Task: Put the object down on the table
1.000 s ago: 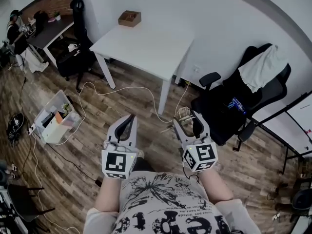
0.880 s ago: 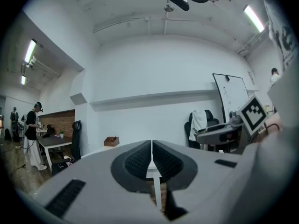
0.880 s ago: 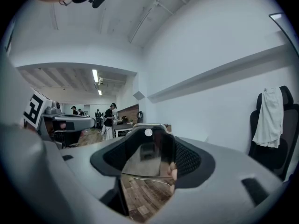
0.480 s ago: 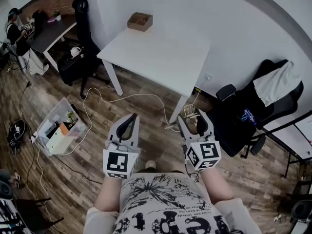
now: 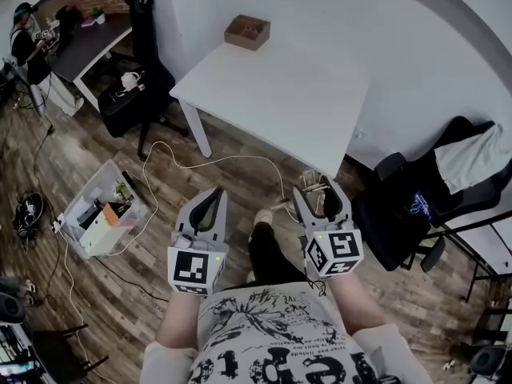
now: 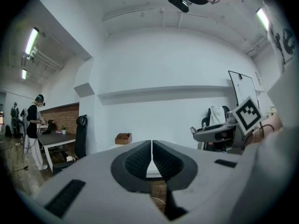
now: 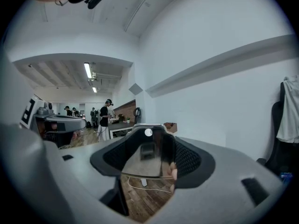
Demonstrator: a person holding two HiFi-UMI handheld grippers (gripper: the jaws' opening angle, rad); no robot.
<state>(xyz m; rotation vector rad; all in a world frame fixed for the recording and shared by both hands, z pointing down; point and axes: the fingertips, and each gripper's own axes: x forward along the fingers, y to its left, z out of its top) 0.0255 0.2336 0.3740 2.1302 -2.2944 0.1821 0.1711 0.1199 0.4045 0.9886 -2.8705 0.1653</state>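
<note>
My right gripper (image 5: pixel 318 187) is shut on a clear glass object (image 5: pixel 313 183), held above the wooden floor in front of the person. In the right gripper view the see-through object (image 7: pixel 147 157) fills the gap between the ribbed pads of that gripper (image 7: pixel 150 149). The left gripper (image 5: pixel 214 193) is level with it on the left, shut and empty; its pads (image 6: pixel 140 158) meet in the left gripper view. The white table (image 5: pixel 280 94) stands ahead, short of both grippers.
A wooden box (image 5: pixel 247 32) sits on the table's far corner. One black office chair (image 5: pixel 412 210) stands right of the grippers, another (image 5: pixel 142 62) left of the table. A clear bin of odds and ends (image 5: pixel 100 211) and a white cable (image 5: pixel 210 160) lie on the floor.
The person has stepped forward, so the table is nearer and more central. Both grippers keep their pose and the right one still holds the clear object.
</note>
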